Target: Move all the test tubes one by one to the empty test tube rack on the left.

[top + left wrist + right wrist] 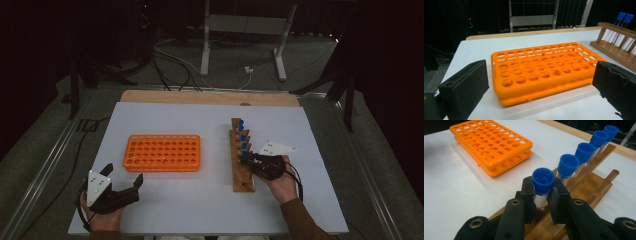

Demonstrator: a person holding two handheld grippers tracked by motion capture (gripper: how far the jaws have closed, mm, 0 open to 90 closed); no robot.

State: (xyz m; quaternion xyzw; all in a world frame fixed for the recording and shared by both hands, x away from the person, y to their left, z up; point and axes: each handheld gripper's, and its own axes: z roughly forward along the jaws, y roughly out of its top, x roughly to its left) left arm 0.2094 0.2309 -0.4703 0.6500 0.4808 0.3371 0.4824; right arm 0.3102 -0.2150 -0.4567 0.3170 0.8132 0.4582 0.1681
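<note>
Blue-capped tube (543, 185) pinched by right hand-held gripper (543, 199) in wooden rack (241, 176) w/ 4 more; orange rack (162, 152) at 9 o'clock, empty. Left hand-held gripper (122, 179) wide open.

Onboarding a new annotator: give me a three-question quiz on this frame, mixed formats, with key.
1. True or false: the right gripper is shut on the nearest blue-capped tube in the wooden rack.
2. How many blue-capped tubes stand in the wooden rack? A) three B) five C) eight
3. Fill in: the left gripper rests with jaws open, near the ______ rack, whose holes are all empty.

Key: 1 true; 2 B; 3 orange.
</note>
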